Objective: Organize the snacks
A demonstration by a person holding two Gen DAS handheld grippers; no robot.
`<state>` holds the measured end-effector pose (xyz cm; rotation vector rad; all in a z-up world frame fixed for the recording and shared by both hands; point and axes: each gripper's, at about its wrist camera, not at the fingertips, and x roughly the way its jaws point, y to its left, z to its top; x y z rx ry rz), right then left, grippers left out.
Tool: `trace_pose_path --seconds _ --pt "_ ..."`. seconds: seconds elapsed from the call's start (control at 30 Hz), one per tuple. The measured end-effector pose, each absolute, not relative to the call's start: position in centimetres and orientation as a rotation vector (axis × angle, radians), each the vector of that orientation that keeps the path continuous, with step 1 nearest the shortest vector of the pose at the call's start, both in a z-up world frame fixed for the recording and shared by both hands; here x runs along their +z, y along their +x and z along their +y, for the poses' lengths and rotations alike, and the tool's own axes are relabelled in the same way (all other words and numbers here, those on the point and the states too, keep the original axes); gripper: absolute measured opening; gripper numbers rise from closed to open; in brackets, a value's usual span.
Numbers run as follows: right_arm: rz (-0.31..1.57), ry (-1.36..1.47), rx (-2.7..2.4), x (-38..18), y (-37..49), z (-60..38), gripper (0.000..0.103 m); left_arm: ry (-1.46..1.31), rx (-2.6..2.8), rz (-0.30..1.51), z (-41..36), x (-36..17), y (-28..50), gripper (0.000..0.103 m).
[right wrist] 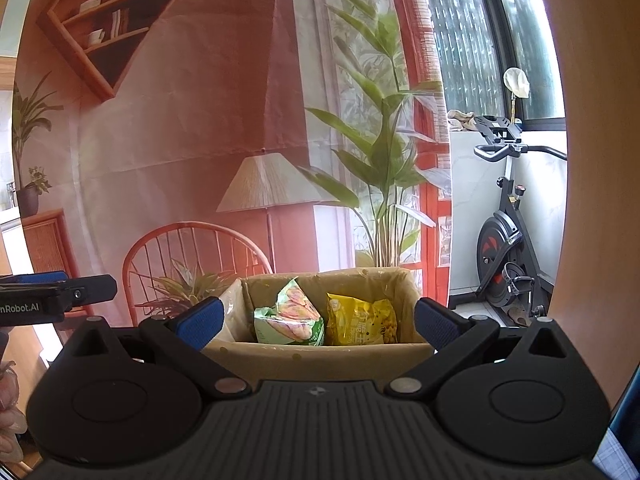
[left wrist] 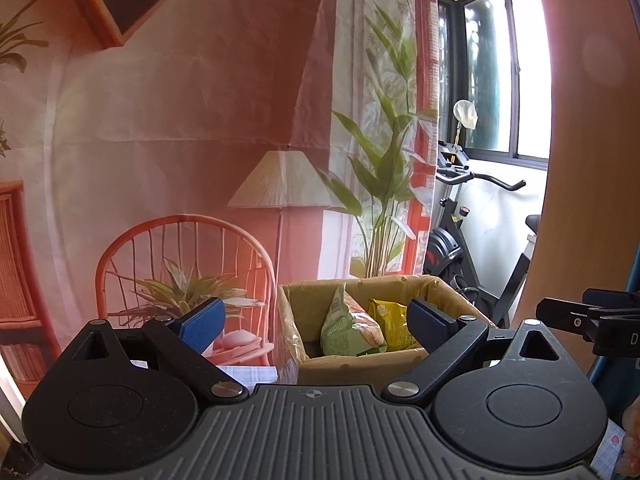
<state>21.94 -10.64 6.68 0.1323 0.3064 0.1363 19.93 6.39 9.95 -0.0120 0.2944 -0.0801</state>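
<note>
Both grippers empty, between placements; two snack bags already in the box.

Left gripper [left wrist: 316, 320] spread wide, nothing between its pads; right gripper [right wrist: 318, 320] likewise released and empty; just ahead of both sits the cardboard box [right wrist: 320, 354], holding a green snack bag [right wrist: 290, 316] upright beside a yellow snack bag [right wrist: 362, 320]; no loose snacks in view, so the next move, by my reckoning, calls for turning away to find another packet.

A printed backdrop [right wrist: 180, 128] of a lamp, wicker chair and plants hangs behind. To its right, an exercise bike [right wrist: 508, 240] stands by a dark-framed window [left wrist: 500, 72].
</note>
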Motion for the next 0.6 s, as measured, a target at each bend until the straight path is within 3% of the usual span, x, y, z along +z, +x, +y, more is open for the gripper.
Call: trace_pose_path --seconds 0.6 --pt "0.302 0.144 0.135 6.6 21.48 -11.29 0.103 0.008 -0.088 0.288 5.72 9.72 19.99 0.098"
